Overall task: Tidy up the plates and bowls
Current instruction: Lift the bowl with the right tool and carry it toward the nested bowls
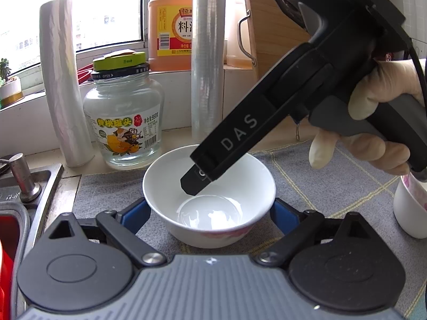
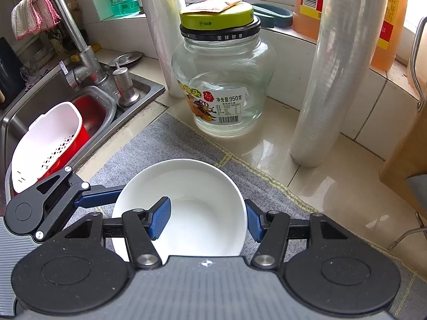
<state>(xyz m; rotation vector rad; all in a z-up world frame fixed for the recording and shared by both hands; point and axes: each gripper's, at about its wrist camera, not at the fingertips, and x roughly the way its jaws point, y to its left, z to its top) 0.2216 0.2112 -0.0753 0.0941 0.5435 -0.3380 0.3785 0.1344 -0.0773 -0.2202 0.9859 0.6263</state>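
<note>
1. Kitchen counter by a window, a grey mat (image 2: pixel 170 144) laid beside the sink (image 2: pixel 88 98)
2. Right gripper (image 2: pixel 208 220) clamps the white bowl (image 2: pixel 186 186) by its rim, one blue pad inside the bowl, one outside
3. Left gripper (image 1: pixel 209 213) brackets that bowl, pads against its outer wall on both sides
4. Behind the bowl stands a glass jar (image 1: pixel 124 122), flanked by two rolls of film (image 1: pixel 64 80)
5. A second bowl (image 1: pixel 411 208) sits to the bowl's right

Both grippers clamped — left gripper (image 1: pixel 209 214) level-ish, right gripper (image 2: pixel 206 220) pitched down.
</note>
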